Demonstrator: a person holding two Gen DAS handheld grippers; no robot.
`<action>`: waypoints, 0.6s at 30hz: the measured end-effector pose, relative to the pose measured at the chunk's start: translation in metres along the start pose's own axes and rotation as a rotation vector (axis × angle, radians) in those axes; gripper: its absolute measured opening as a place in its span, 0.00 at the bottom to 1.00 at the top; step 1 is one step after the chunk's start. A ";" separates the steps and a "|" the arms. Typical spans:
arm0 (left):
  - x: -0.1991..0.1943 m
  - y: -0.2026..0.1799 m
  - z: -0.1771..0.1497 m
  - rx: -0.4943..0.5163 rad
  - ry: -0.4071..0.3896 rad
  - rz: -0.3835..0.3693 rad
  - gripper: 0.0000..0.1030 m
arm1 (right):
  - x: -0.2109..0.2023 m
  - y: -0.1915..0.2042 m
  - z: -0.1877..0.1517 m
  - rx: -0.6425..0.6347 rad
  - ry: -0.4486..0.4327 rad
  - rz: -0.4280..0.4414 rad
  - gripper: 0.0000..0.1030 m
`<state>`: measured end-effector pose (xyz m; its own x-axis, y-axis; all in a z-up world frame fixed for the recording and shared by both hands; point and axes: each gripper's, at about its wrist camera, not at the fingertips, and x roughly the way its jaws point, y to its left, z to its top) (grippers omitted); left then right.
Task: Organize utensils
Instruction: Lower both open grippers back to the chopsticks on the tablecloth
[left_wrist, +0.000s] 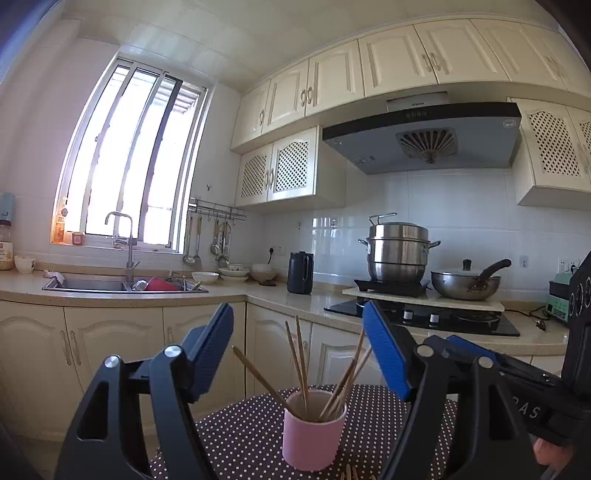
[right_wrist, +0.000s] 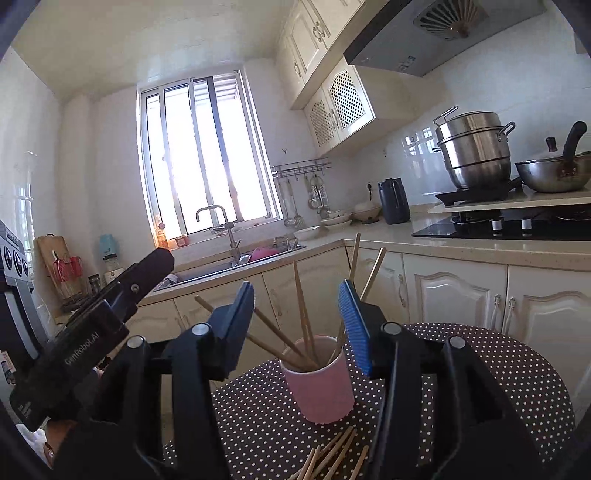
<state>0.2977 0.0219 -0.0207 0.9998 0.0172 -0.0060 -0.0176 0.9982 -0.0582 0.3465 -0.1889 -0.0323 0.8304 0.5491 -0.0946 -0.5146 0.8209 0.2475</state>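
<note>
– Both sets of jaws stand spread with nothing between them: the left gripper and the right gripper each frame the pink cup from above.

– How far along is the sorting?

– Partway, I'd say. Several chopsticks in the cup stand fanned out, leaning on its rim. A loose bundle of chopsticks lies on the dotted tablecloth, just in front of the cup.

– Do both cameras show that bundle?

– Hardly. The left wrist view catches only a few tips at its bottom edge; the right wrist view shows the pile plainly. The left view, in turn, shows the whole range hood.
</note>
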 end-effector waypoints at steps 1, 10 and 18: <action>-0.005 0.001 -0.001 0.003 0.021 -0.008 0.71 | -0.005 0.004 -0.001 -0.010 0.013 -0.011 0.49; -0.006 0.000 -0.039 0.025 0.395 -0.126 0.72 | -0.019 0.015 -0.031 -0.015 0.227 -0.111 0.50; 0.023 0.017 -0.102 -0.053 0.762 -0.198 0.72 | -0.010 0.003 -0.076 0.006 0.473 -0.184 0.50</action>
<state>0.3196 0.0337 -0.1235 0.7059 -0.2245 -0.6718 0.1410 0.9740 -0.1773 0.3207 -0.1795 -0.1042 0.7189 0.4072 -0.5634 -0.3659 0.9108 0.1913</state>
